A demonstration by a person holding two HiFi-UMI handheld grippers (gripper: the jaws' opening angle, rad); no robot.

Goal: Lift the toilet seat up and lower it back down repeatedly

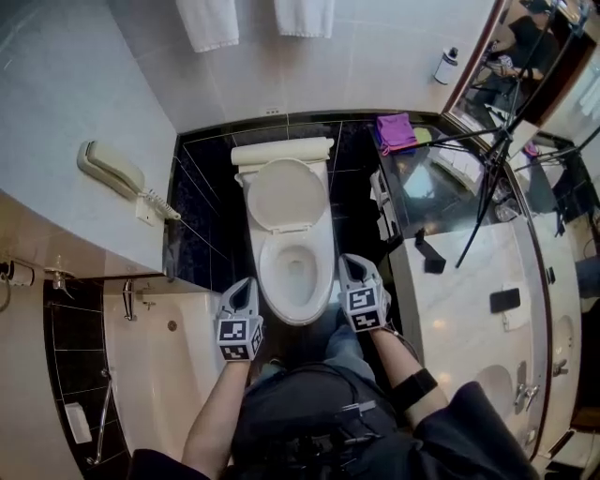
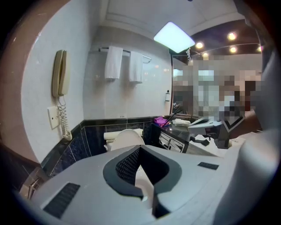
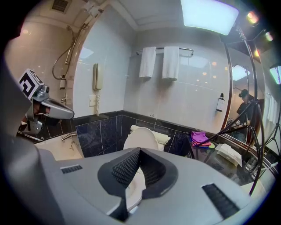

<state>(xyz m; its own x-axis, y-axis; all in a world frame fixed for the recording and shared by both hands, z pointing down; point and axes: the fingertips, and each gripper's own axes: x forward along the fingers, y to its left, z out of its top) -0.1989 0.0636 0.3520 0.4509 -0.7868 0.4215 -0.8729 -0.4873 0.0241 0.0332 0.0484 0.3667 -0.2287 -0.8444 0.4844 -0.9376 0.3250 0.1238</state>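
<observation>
The white toilet (image 1: 295,272) stands against the black tiled wall, its bowl open. An oval white lid (image 1: 286,195) leans upright on the tank (image 1: 281,150). I cannot tell whether the ring round the bowl is the seat or the bare rim. My left gripper (image 1: 246,284) hovers by the bowl's front left and my right gripper (image 1: 349,262) by its front right. Neither touches the toilet. In the left gripper view the jaws (image 2: 139,148) meet at their tips with nothing held, the lid (image 2: 127,138) beyond. In the right gripper view the right gripper (image 3: 139,150) looks the same, facing the lid (image 3: 140,138).
A bathtub (image 1: 159,366) lies at the left under a wall phone (image 1: 112,169). At the right runs a glossy counter (image 1: 469,281) with a purple cloth (image 1: 396,131) and a tripod (image 1: 497,159). Two towels (image 1: 208,21) hang above the tank.
</observation>
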